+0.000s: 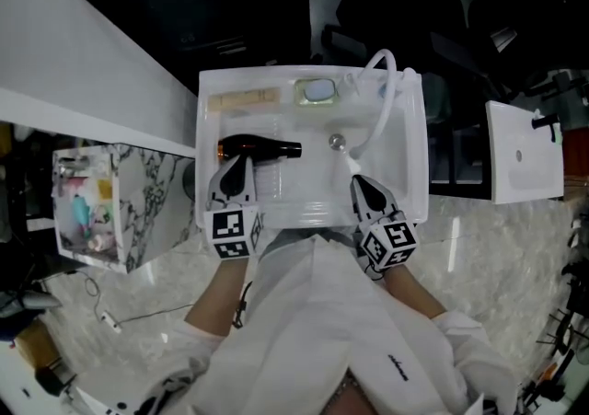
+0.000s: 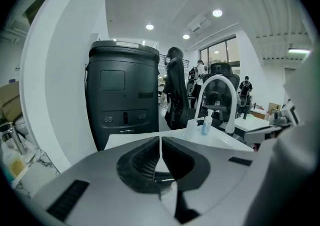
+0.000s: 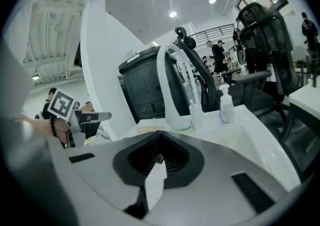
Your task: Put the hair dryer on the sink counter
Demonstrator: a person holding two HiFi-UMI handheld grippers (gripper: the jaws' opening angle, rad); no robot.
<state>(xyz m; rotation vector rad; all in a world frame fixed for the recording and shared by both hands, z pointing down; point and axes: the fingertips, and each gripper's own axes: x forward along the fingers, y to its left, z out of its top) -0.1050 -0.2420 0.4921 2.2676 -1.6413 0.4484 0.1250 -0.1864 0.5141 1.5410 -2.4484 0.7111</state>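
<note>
Your task looks all but finished. The hair dryer lies flat on the white sink surface, on the level part left of the basin, with its dark end pointing toward the drain. Nothing is holding it, and it seems to rest steadily on its side.

Your left gripper is closed tight with nothing between its jaws. In the left gripper view the 2 pads meet in a thin line, and only the room beyond shows over them. From the head view its tip sits just beside the hair dryer's body, on your side of it (whether it brushes the casing I cannot tell).

Your right gripper has its jaws together at the tips as well and is also empty. It hangs over the near part of the basin, well apart from the hair dryer, below the white faucet.

So the placing itself reads as done. What is left, as I judge it, is only to draw both grippers clear without nudging the hair dryer toward the basin.
</note>
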